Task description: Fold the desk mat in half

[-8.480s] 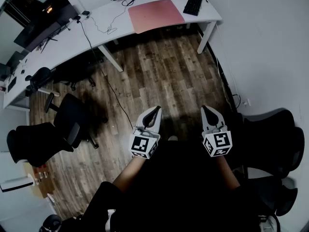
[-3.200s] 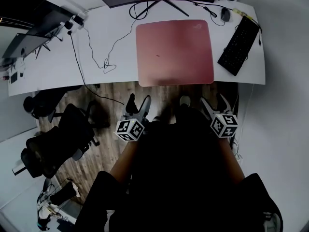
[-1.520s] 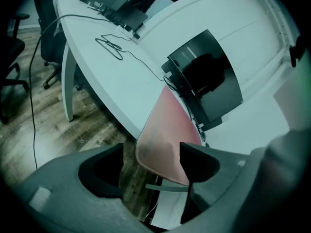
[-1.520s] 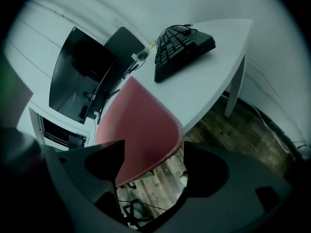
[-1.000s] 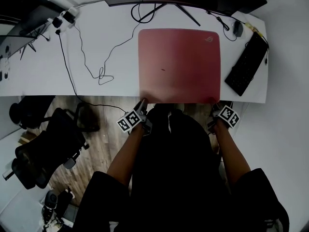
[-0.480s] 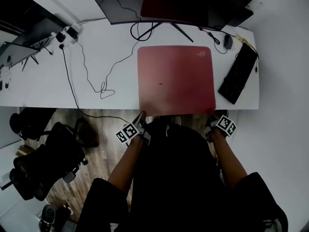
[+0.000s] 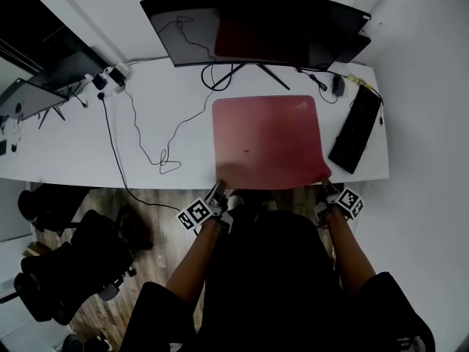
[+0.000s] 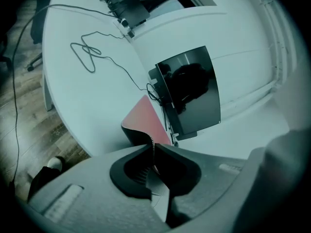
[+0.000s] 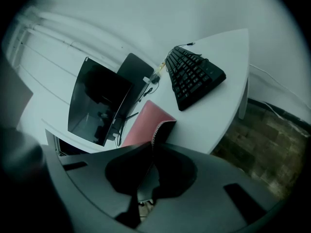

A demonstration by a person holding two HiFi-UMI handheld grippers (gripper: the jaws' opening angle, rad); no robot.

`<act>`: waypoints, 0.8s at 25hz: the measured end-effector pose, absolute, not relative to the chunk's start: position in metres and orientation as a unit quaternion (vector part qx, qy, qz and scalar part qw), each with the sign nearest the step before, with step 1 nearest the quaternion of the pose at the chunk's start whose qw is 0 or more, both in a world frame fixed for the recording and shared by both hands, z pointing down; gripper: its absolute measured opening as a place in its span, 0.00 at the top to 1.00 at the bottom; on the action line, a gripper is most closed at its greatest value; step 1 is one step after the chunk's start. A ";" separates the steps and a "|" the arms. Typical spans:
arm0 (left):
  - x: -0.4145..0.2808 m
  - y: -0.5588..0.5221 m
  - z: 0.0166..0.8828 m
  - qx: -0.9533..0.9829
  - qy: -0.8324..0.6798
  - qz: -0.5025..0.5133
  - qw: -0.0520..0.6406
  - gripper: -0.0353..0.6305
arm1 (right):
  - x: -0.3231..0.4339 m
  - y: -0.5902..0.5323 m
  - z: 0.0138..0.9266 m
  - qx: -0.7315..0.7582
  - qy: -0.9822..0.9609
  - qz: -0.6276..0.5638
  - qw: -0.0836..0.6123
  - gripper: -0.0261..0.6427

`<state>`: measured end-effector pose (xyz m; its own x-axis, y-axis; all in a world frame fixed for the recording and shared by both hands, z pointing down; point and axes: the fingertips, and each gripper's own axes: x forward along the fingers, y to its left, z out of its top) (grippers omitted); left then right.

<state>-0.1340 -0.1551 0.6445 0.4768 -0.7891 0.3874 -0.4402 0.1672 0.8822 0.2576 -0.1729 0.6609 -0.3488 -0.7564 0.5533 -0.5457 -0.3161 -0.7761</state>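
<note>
1. A white desk (image 7: 88, 145) is taken as the reference, and the pink desk mat (image 7: 267, 141) is seen lying on its right-hand half, with its far edge towards the back of the desk.
2. The near edge of the mat is found at the front edge of the desk, where both near corners are gripped.
3. The left gripper (image 7: 218, 189) is held just off the front edge of the desk. Its jaws are closed tight on the near left corner of the mat.
4. In the left gripper view that corner is seen pinched between the pads and curled up off the desk, so that the dark underside of the mat is exposed.
5. The right gripper (image 7: 325, 185) is likewise held just off the front edge of the desk, nearer its right end. Its jaws are clamped on the near right corner of the mat.
6. In the right gripper view the stitched edge of the mat is seen rising from the desk into the closed jaws, with the dark underside again shown.
7. The rest of the mat is left flat on the desk.
8. A black keyboard (image 7: 355, 130) is placed at the right end of the desk, just beside the mat.
9. A dark monitor (image 7: 256, 28) is stood at the back of the desk, beyond the far edge of the mat.
10. A thin cable (image 7: 165, 160) is trailed across the desk to the left of the mat.
</note>
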 end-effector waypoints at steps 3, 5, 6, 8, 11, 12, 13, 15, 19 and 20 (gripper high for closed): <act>-0.136 -0.168 0.636 0.635 -0.484 -0.152 0.583 0.90 | 0.259 -0.185 0.650 -0.564 0.582 -0.575 0.113 0.94; -0.137 -0.177 0.631 0.639 -0.480 -0.153 0.581 0.90 | 0.258 -0.193 0.644 -0.565 0.583 -0.570 0.126 0.94; -0.138 -0.182 0.628 0.640 -0.479 -0.154 0.581 0.90 | 0.258 -0.197 0.641 -0.566 0.584 -0.568 0.131 0.94; -0.138 -0.192 0.623 0.644 -0.475 -0.158 0.579 0.90 | 0.258 -0.205 0.636 -0.568 0.586 -0.562 0.139 0.94; -0.139 -0.209 0.616 0.650 -0.470 -0.164 0.574 0.90 | 0.258 -0.217 0.630 -0.570 0.589 -0.554 0.148 0.94; -0.140 -0.215 0.613 0.652 -0.469 -0.166 0.573 0.90 | 0.258 -0.221 0.628 -0.570 0.590 -0.552 0.150 0.94; -0.140 -0.221 0.611 0.653 -0.468 -0.167 0.571 0.90 | 0.258 -0.225 0.626 -0.571 0.591 -0.549 0.152 0.94; -0.141 -0.230 0.607 0.654 -0.466 -0.170 0.572 0.90 | 0.257 -0.232 0.621 -0.572 0.593 -0.544 0.155 0.94; -0.143 -0.246 0.603 0.653 -0.463 -0.176 0.572 0.90 | 0.255 -0.247 0.613 -0.573 0.602 -0.534 0.154 0.94; -0.143 -0.249 0.604 0.653 -0.463 -0.176 0.573 0.90 | 0.254 -0.250 0.612 -0.574 0.604 -0.532 0.152 0.94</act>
<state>-0.1435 -0.2492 0.6038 0.5095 -0.8062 0.3008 -0.4034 0.0850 0.9111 0.2542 -0.2504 0.6120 -0.2950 -0.8547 0.4272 -0.5309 -0.2250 -0.8170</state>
